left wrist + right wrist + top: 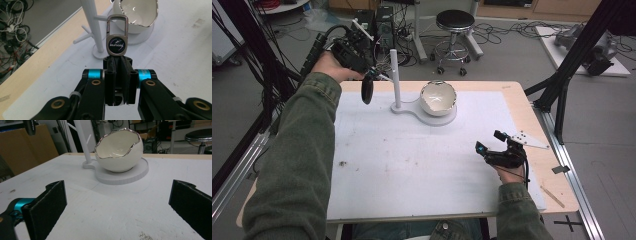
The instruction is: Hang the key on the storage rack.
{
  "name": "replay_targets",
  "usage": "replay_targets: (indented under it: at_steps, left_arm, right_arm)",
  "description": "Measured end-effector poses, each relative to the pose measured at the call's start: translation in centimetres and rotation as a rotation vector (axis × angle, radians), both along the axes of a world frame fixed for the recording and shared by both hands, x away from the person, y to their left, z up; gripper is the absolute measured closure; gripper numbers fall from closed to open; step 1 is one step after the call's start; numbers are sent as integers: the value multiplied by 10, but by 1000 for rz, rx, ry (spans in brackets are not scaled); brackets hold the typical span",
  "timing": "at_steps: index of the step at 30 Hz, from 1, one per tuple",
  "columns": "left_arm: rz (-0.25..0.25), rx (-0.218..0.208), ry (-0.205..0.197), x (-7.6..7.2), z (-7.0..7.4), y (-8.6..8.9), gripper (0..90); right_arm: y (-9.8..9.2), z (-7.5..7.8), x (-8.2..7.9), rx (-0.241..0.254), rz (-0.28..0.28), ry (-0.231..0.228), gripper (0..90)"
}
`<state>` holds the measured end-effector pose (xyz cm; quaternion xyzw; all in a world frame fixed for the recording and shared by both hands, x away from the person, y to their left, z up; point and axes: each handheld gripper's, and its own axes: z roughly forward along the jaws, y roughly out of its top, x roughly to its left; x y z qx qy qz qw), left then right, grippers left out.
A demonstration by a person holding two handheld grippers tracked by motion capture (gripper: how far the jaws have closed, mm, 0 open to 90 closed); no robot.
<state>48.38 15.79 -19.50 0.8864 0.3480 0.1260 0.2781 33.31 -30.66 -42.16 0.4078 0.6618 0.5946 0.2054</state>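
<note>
High view: eggshell bowl point(438, 98) empty on white stand point(432, 118); left gripper point(373, 76) clamped on key fob point(367, 90), right gripper point(490, 145) agape, empty.

white stand post point(395, 75) and eggshell bowl point(438, 97) block far centre, near mat point(412, 170) open

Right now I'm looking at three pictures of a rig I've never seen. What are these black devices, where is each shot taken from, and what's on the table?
A person holds hand-held black tongs in each hand. The high view looks down on the white-covered table. The other two views ride on the tongs themselves. The left tongs are shut on a black leather keychain with a silver metal loop, near the white peg stand. On that stand's round base sits a white eggshell-shaped bowl with a silver rim. The right tongs rest open on the table, holding nothing.
</note>
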Motion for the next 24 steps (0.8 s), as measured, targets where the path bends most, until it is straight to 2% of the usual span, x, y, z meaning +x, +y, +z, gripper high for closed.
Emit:
replay_targets:
  at_steps: [8,12,19,24]
  left_arm:
    - [0,-9,-21,6,-10,-12,824]
    - [-5,6,-11,8,-16,-18,823]
    - [-21,54,-25,11,-25,-25,822]
    - [-4,78,-44,13,-30,-27,821]
  right_arm:
    - [1,0,0,1,3,5,4]
    - [1,0,0,-4,2,4,4]
    - [1,0,0,-2,4,12,4]
    - [2,-1,1,-13,9,-3,4]
